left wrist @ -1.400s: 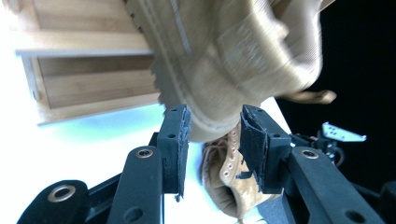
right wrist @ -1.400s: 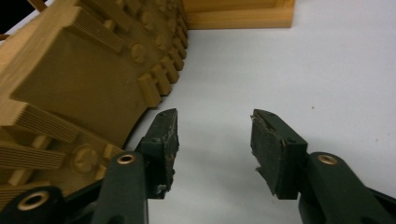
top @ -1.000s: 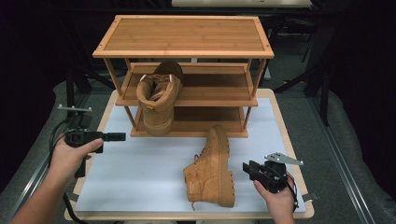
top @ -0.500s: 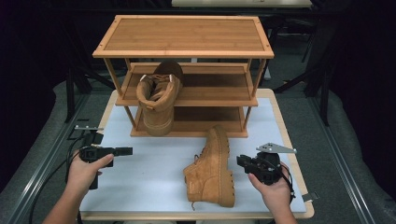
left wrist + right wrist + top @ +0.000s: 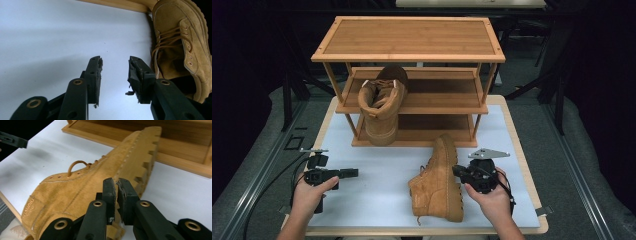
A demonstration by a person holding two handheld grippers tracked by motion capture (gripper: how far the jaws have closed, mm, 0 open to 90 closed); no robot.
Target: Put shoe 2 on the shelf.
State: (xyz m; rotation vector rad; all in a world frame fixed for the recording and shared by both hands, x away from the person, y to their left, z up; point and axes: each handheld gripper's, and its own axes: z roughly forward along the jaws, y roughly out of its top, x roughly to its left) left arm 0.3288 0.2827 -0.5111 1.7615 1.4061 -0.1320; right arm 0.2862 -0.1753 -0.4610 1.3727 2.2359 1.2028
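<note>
A tan suede boot (image 5: 438, 182) lies on its side at the lower centre of the high view, on the white worktop (image 5: 377, 200), its lugged sole facing right and its toe pointing up toward the bamboo shoe rack (image 5: 409, 47). A matching boot (image 5: 381, 107) already stands on the rack's middle shelf at the left. The right gripper (image 5: 458, 171) sits just beside the lying boot's sole; in the right gripper view its jaws have just been closing and now stand nearly together, with nothing visibly between the pads, the sole edge directly behind them. The left gripper (image 5: 353, 173) hovers low at the lower left of the high view, well apart from the boot; its jaws have just been opening and stand apart with only bare worktop between them. The step in hand looks like setting up a grasp on the lying boot. To do it well, the right jaws would likely need to reopen and bite the sole rim or the ankle collar rather than the soft suede, while the left gripper comes across to steady the collar, so that the boot does not swing when lifted toward the free shelf space beside its mate.
</note>
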